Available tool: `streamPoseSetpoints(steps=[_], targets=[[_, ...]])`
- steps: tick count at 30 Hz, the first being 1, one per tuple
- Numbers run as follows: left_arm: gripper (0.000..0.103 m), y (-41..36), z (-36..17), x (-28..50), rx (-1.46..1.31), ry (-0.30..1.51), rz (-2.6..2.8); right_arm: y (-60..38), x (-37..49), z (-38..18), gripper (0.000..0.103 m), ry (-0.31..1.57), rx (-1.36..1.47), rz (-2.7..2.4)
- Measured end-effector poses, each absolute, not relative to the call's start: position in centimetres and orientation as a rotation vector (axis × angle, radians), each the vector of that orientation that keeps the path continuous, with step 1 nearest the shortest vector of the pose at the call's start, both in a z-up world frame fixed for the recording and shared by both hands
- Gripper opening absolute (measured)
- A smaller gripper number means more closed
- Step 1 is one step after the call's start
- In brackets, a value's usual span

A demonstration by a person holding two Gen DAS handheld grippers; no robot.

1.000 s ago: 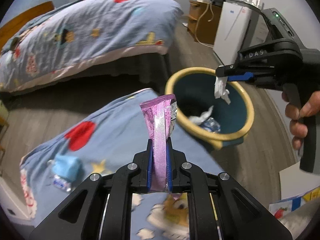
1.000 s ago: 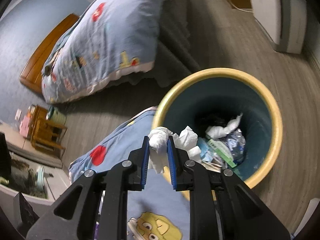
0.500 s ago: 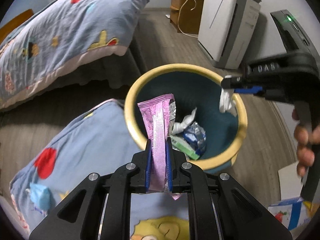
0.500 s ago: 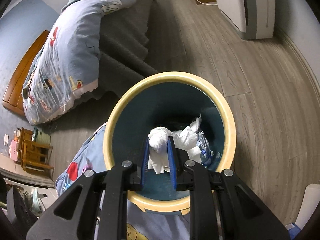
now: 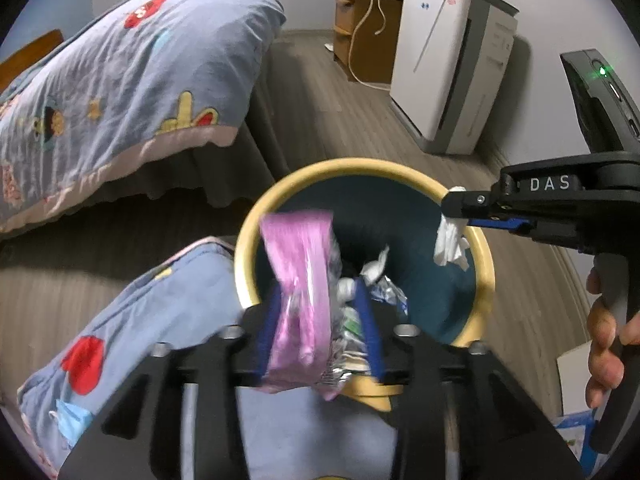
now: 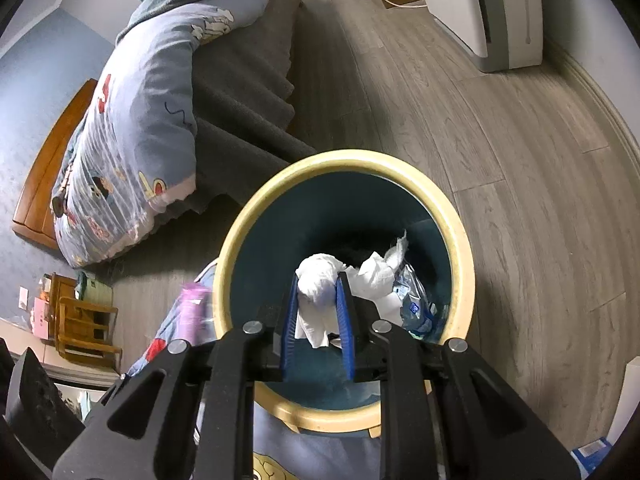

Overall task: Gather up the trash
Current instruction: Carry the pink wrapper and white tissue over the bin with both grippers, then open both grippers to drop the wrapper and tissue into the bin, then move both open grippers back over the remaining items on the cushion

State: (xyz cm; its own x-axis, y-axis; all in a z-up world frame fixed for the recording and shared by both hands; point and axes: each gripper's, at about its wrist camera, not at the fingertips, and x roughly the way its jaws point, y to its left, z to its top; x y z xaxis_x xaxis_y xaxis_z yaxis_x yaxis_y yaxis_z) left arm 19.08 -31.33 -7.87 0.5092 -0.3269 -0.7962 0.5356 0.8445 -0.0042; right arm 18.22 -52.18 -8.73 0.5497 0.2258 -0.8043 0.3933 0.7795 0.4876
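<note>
A round bin with a yellow rim (image 5: 486,264) and dark teal inside stands on the floor; it also shows in the right wrist view (image 6: 464,268). My left gripper (image 5: 318,300) is open at the bin's near rim, and a pink wrapper (image 5: 298,280) sits loose and blurred between the spread fingers. My right gripper (image 6: 318,284) is shut on a white crumpled tissue (image 6: 318,280) over the bin's mouth; the tissue also shows in the left wrist view (image 5: 450,242). Tissues and a plastic wrapper (image 6: 412,300) lie inside the bin.
A blue cartoon quilt (image 5: 132,344) lies under the grippers beside the bin. A bed with a matching quilt (image 5: 120,80) stands at the back left. A white appliance (image 5: 452,68) and a wooden cabinet (image 5: 362,36) stand by the far wall. Paper (image 5: 572,380) lies at the right.
My left gripper has opened, and the pink wrapper has come loose between its fingers. Both grippers have shifted slightly over the bin. My right gripper still holds the tissue.
</note>
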Motion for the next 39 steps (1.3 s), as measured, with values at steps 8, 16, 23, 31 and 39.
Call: streamPoseSetpoints(steps=[8, 16, 23, 31, 39], targets=[[0.064, -30.0, -7.7, 18.9, 0.243, 0.883, -0.493, -51.9, 18.5, -8.6, 0.026, 1.009, 0.689, -0.109], [0.076, -28.5, -7.7, 18.4, 0.247, 0.881, -0.466, -51.5, 18.5, -8.1, 0.063, 0.998, 0.644, -0.125], [0.089, -26.2, -7.1, 17.4, 0.244, 0.878, -0.436, -50.7, 18.5, -7.1, 0.087, 0.994, 0.596, -0.147], [0.095, -19.8, -4.4, 15.9, 0.238, 0.874, -0.359, -47.6, 18.7, -4.9, 0.097, 0.991, 0.484, -0.150], [0.096, -10.2, -1.3, 13.2, 0.193, 0.836, -0.227, -41.6, 18.2, -3.6, 0.097, 1.019, 0.432, -0.072]])
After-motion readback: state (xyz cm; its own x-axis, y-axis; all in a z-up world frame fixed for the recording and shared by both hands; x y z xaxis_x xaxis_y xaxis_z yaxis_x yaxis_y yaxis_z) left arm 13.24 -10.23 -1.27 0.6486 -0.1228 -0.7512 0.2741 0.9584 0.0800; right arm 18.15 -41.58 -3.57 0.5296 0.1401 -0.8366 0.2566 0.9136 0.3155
